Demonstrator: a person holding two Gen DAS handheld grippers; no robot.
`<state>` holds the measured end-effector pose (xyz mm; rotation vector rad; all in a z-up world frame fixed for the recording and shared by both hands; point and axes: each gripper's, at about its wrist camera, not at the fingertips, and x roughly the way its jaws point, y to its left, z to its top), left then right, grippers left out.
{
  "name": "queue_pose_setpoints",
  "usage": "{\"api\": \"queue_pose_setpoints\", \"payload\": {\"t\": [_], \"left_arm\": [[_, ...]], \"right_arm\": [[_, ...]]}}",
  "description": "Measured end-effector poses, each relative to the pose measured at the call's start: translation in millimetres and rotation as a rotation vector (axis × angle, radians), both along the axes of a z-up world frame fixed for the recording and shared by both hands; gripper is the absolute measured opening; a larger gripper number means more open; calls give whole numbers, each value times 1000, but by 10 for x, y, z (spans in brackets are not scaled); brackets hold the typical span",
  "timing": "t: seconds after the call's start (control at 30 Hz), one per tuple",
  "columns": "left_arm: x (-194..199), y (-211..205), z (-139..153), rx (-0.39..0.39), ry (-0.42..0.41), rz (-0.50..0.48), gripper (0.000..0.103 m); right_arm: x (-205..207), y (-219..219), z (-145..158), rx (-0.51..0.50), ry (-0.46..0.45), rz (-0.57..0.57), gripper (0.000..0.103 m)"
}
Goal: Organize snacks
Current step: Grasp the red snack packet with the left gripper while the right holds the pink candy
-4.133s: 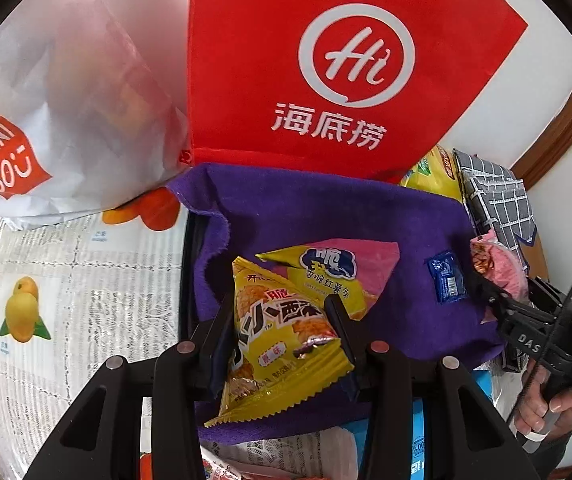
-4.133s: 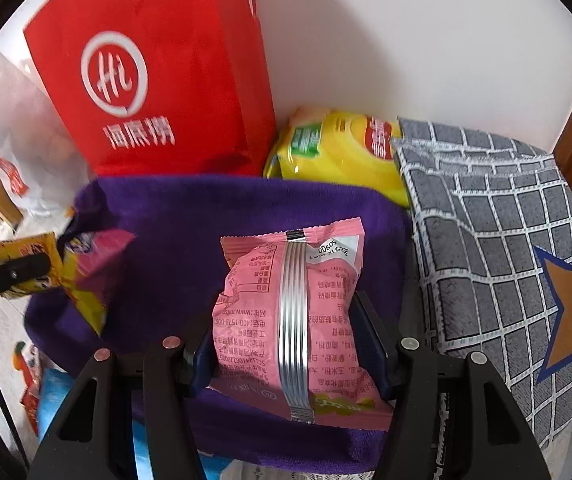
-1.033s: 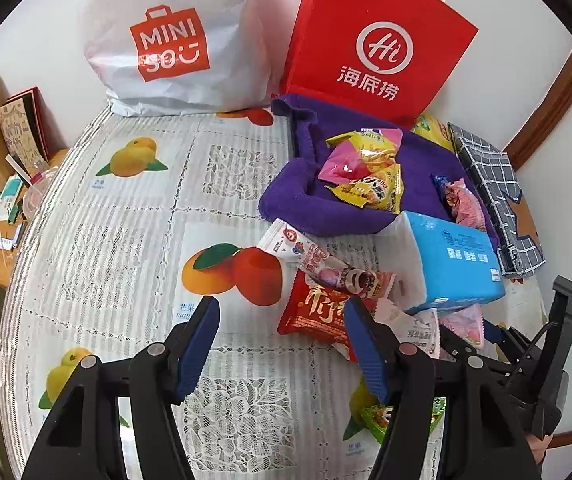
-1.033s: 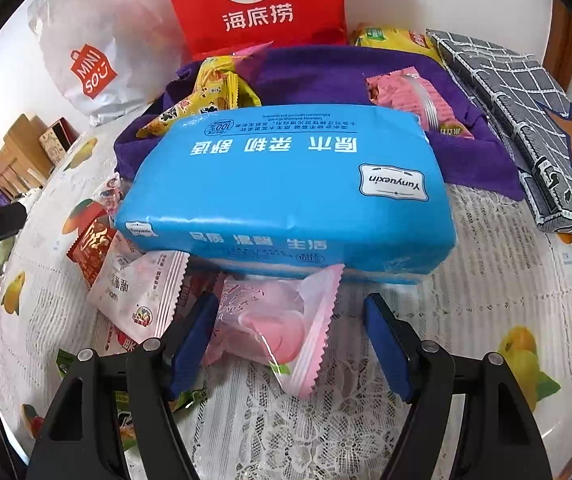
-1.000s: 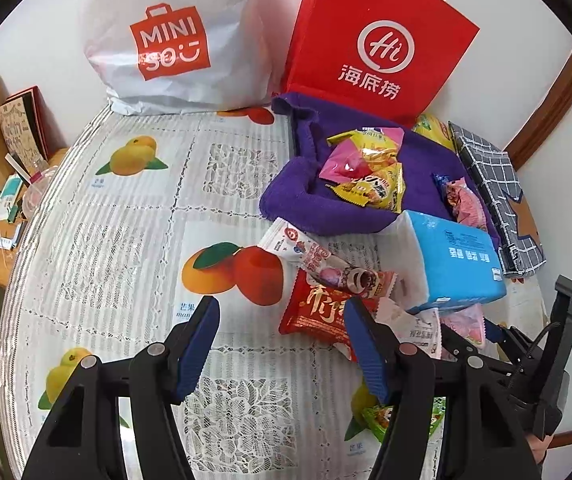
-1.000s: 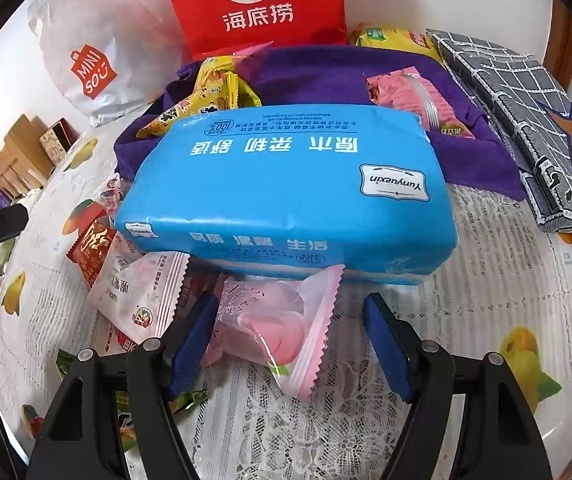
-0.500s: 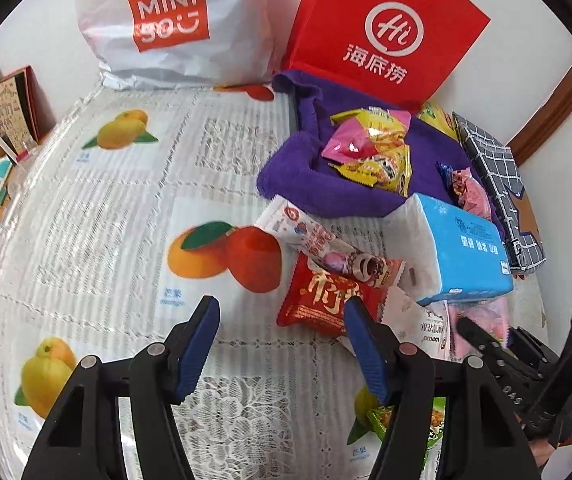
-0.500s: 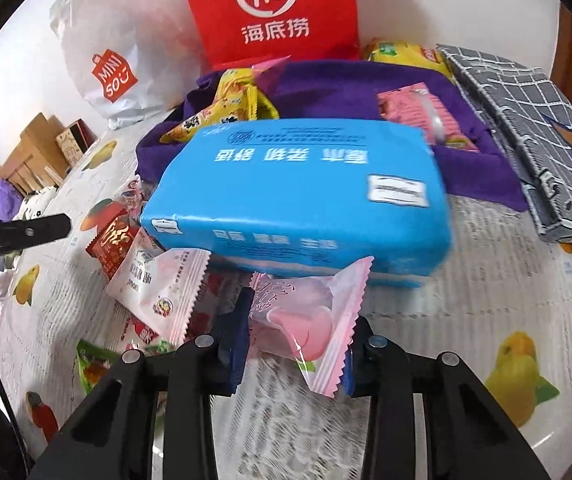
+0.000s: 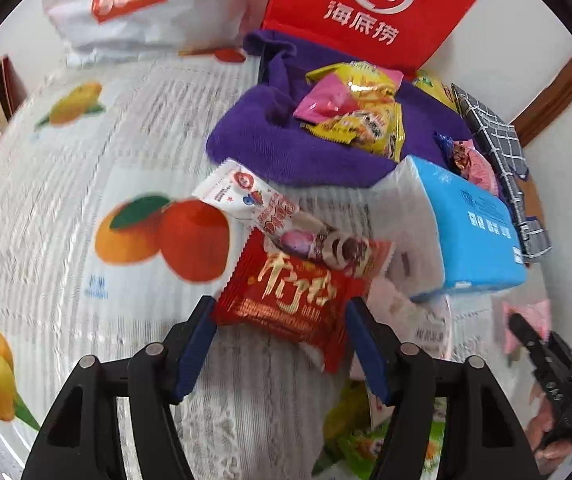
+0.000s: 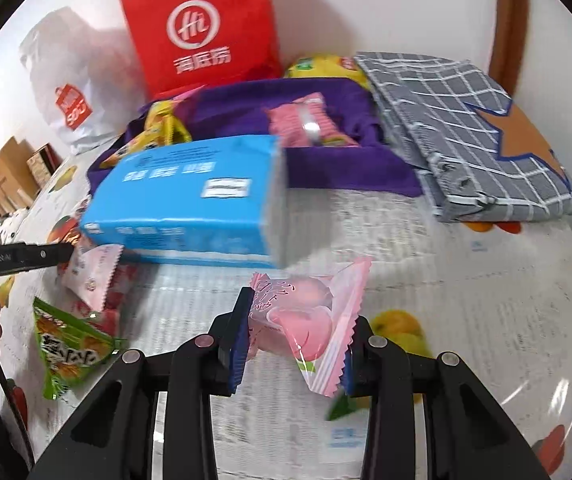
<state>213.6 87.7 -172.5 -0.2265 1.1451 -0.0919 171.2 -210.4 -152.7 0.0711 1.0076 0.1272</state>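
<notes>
The right hand-held gripper [image 10: 292, 330] is clamped on a pink jelly packet [image 10: 310, 316], held just above the tabletop [image 10: 426, 264] in front of a blue tissue pack [image 10: 189, 200]. The left hand-held gripper [image 9: 281, 340] has its jaws opening, one finger on each side of a red snack packet [image 9: 294, 292]; the pads do not press on it. That packet lies flat on the tabletop, its far end tucked under a long white wafer wrapper [image 9: 261, 204]. Just beside it on the right sits the tissue pack. Beyond lies a purple cloth [image 9: 286, 144] heaped with yellow and pink snack packets [image 9: 358, 112], and a red paper bag [image 9: 370, 8] stands behind it. A green snack packet [image 10: 65, 344] lies near the left gripper in the right wrist view.
</notes>
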Motion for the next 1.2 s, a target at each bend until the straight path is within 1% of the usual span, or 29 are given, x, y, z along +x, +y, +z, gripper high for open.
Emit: {"api": "queue_pose_setpoints", "payload": {"t": [0.1, 0.27, 0.33, 0.4, 0.47, 0.53, 0.63, 0.77, 0.83, 0.9, 1.0, 1.07, 1.13, 1.2], "left_arm": [[74, -88, -26, 67, -1, -1, 68], [124, -177, -48, 130, -15, -13, 68], [122, -212, -51, 151, -22, -26, 65], [99, -236, -46, 166, -30, -35, 61], [63, -215, -25, 158, -35, -41, 55], [19, -164, -14, 137, -39, -41, 54], [18, -157, -31, 133, -52, -35, 58], [64, -261, -67, 186, -74, -53, 67], [66, -291, -76, 204, -82, -58, 67], [49, -300, -72, 210, -90, -65, 64], [16, -253, -46, 182, -87, -61, 54], [-16, -216, -9, 150, -88, -69, 44], [-48, -217, 13, 140, -93, -76, 41], [-78, -224, 27, 148, -98, -80, 40]], "right_arm": [[-1, -116, -1, 15, 0, -24, 36], [-28, -233, 11, 21, -11, -40, 36], [-26, -254, 10, 16, -15, -40, 36], [-23, -274, 13, 8, -19, -39, 36], [-23, -293, 17, 4, -23, -42, 36], [-30, -312, 19, 5, -25, -45, 36], [-30, -321, 9, -5, -24, -54, 36], [-60, -319, 9, -17, -18, -54, 36], [-87, -316, 23, -33, -23, -56, 36], [-114, -319, 30, -44, -26, -60, 36], [-126, -331, 24, -46, -20, -65, 36], [-128, -333, 31, -47, -21, -68, 36], [-124, -325, 50, -44, -27, -68, 36], [-127, -304, 73, -47, -32, -65, 36]]}}
